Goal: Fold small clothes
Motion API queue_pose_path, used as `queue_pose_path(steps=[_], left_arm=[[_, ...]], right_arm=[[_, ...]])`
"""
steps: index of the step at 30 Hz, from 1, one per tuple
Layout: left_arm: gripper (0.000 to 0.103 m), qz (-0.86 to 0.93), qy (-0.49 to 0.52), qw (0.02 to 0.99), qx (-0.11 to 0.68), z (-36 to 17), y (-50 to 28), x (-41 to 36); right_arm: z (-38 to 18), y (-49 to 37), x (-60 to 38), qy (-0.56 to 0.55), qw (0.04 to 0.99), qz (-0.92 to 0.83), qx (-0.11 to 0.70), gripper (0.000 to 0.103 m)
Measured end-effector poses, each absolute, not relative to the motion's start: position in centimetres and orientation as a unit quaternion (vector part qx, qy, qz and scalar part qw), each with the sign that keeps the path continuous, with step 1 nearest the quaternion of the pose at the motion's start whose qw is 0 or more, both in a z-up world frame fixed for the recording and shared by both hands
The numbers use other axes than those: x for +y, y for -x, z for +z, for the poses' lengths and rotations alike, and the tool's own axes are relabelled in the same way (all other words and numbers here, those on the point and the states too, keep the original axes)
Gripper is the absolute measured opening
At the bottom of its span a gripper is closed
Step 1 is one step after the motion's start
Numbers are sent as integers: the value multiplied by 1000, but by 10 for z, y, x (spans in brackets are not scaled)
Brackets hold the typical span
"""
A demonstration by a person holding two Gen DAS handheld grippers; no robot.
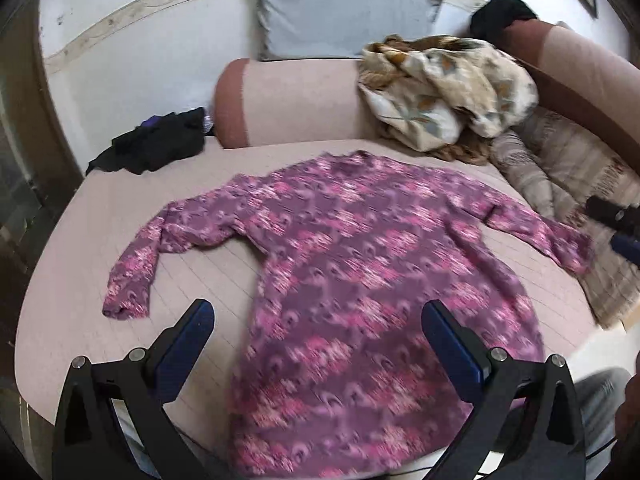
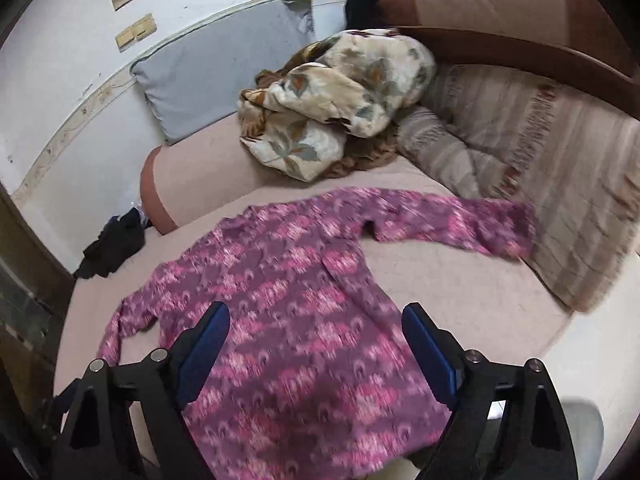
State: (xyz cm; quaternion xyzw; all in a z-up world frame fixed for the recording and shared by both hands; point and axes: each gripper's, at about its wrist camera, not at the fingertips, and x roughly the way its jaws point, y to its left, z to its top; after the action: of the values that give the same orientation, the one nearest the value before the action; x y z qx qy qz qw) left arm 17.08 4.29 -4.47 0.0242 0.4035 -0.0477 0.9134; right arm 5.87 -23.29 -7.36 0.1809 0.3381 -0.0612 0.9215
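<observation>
A purple and pink patterned long-sleeved top (image 1: 360,264) lies spread flat on the pink bed (image 1: 100,216), neck away from me, hem at the near edge, both sleeves out to the sides. It also shows in the right wrist view (image 2: 304,320). My left gripper (image 1: 318,312) is open and empty, above the lower left part of the top. My right gripper (image 2: 316,316) is open and empty, above the top's lower middle. In the left wrist view a tip of the right gripper (image 1: 624,240) shows at the right edge, near the right sleeve's cuff.
A crumpled floral blanket (image 1: 444,92) and a striped beige blanket (image 1: 568,168) lie at the back right. A grey pillow (image 1: 340,12) leans on the wall behind a pink bolster (image 1: 288,100). Dark clothes (image 1: 156,144) lie at the back left.
</observation>
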Motion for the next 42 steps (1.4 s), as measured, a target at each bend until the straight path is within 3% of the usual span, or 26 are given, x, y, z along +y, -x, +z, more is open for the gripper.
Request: queue_pose_path(steps=[7, 12, 17, 24, 30, 32, 33, 36, 42], left_arm=[[103, 3, 37, 903, 428, -73, -209, 94], [103, 85, 87, 888, 442, -96, -232, 176], [103, 169, 209, 868, 418, -104, -228, 273], [103, 207, 347, 829, 387, -131, -214, 343], [103, 192, 390, 821, 371, -141, -212, 356], [103, 198, 406, 819, 353, -140, -209, 362], [103, 200, 411, 819, 346, -140, -207, 364], [103, 180, 423, 826, 327, -134, -206, 362], [103, 70, 406, 853, 321, -114, -218, 325]], right_arm=[[-71, -102, -191, -167, 931, 36, 323, 91], [-88, -136, -129, -143, 909, 135, 369, 91], [-114, -186, -38, -124, 861, 254, 422, 89], [-194, -246, 114, -117, 769, 355, 519, 64], [-265, -272, 206, -118, 702, 394, 582, 59], [-276, -276, 221, -121, 692, 402, 588, 38], [-275, -278, 225, -109, 699, 395, 586, 8], [-248, -277, 205, -153, 700, 402, 569, 8], [-127, -238, 111, -165, 772, 403, 463, 8]])
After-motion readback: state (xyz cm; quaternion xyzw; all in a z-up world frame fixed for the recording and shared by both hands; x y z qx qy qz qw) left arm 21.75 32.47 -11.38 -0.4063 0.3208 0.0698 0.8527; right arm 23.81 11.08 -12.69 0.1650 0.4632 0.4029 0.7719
